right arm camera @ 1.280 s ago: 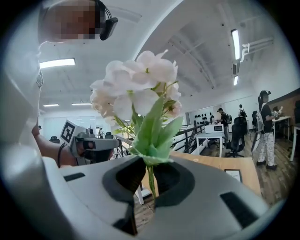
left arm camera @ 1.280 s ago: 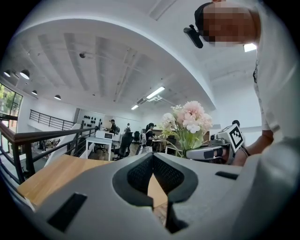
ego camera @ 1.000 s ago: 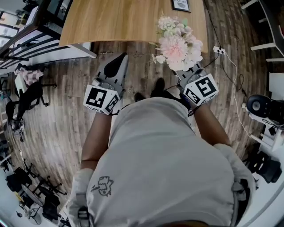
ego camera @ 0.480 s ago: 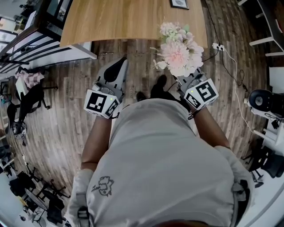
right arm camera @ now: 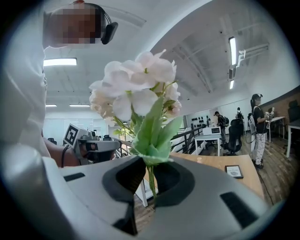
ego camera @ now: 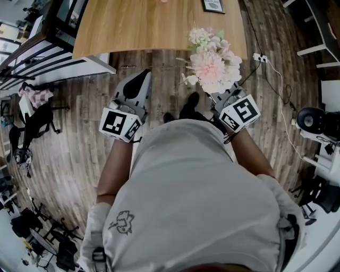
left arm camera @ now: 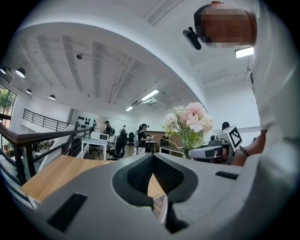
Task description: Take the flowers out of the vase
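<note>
A bunch of pale pink and white flowers [ego camera: 212, 61] with green leaves stands upright in the air, just off the near edge of the wooden table [ego camera: 159, 24]. My right gripper [ego camera: 220, 95] is shut on the thin green stems [right arm camera: 151, 180], and the blooms [right arm camera: 136, 93] rise above its jaws. My left gripper [ego camera: 143, 74] hovers level to the left of the bunch, shut with nothing in it; in the left gripper view its pads [left arm camera: 161, 173] meet and the flowers [left arm camera: 189, 122] show to the right. No vase is in view.
A small framed picture [ego camera: 214, 5] lies on the table's far right part. Below me are a wood-plank floor [ego camera: 74, 133], a power strip with cables [ego camera: 261, 59] at right, and railings [ego camera: 32, 48] at left. Desks, chairs and several people [right arm camera: 258, 126] fill the room beyond.
The right gripper with the bunch has drifted slightly, still shut on the stems. The left gripper has stayed where it was.
</note>
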`<move>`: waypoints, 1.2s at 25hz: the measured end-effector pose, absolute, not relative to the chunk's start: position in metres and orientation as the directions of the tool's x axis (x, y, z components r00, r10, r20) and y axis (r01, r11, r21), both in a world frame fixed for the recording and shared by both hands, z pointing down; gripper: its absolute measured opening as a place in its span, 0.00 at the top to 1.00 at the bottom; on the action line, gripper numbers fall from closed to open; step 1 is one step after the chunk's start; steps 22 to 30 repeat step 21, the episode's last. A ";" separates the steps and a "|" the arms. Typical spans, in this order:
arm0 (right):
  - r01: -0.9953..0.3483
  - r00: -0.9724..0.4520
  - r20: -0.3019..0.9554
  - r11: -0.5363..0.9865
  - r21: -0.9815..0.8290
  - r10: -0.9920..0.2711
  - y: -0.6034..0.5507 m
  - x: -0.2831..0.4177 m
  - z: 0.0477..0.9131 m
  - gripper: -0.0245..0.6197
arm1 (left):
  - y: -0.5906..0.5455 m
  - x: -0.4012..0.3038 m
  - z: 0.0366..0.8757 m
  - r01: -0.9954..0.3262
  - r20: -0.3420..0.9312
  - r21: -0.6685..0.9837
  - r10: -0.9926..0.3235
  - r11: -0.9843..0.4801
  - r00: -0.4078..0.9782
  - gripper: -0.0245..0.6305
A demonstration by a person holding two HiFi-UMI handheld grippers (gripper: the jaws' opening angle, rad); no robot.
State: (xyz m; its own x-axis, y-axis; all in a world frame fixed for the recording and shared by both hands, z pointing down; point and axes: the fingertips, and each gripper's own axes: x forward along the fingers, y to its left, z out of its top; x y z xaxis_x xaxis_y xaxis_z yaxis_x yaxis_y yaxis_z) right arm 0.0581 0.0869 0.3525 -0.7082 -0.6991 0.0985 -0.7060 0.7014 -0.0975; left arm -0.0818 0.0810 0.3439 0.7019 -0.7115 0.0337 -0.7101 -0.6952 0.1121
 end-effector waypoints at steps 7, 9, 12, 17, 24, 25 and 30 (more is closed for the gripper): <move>-0.699 -0.715 0.100 0.708 -0.100 -0.692 0.086 0.052 0.350 0.88 | 0.079 -0.082 0.346 -0.703 0.035 0.135 -0.705 -0.699 0.708 0.96; -0.694 -0.720 0.097 0.714 -0.097 -0.687 0.085 0.048 0.348 0.88 | 0.079 -0.084 0.344 -0.704 0.030 0.132 -0.707 -0.698 0.707 0.96; -0.688 -0.725 0.092 0.718 -0.105 -0.682 0.086 0.046 0.345 0.88 | 0.080 -0.085 0.340 -0.703 0.027 0.117 -0.705 -0.701 0.708 0.96; -0.682 -0.731 0.089 0.722 -0.117 -0.677 0.086 0.042 0.345 0.88 | 0.082 -0.089 0.341 -0.708 0.028 0.110 -0.710 -0.698 0.704 0.96; -0.680 -0.733 0.095 0.725 -0.106 -0.673 0.083 0.036 0.346 0.88 | 0.080 -0.094 0.343 -0.709 0.027 0.116 -0.711 -0.696 0.703 0.96; -0.680 -0.733 0.095 0.725 -0.106 -0.673 0.083 0.036 0.346 0.88 | 0.080 -0.094 0.343 -0.709 0.027 0.116 -0.711 -0.696 0.703 0.96; -0.680 -0.733 0.095 0.725 -0.106 -0.673 0.083 0.036 0.346 0.88 | 0.080 -0.094 0.343 -0.709 0.027 0.116 -0.711 -0.696 0.703 0.96</move>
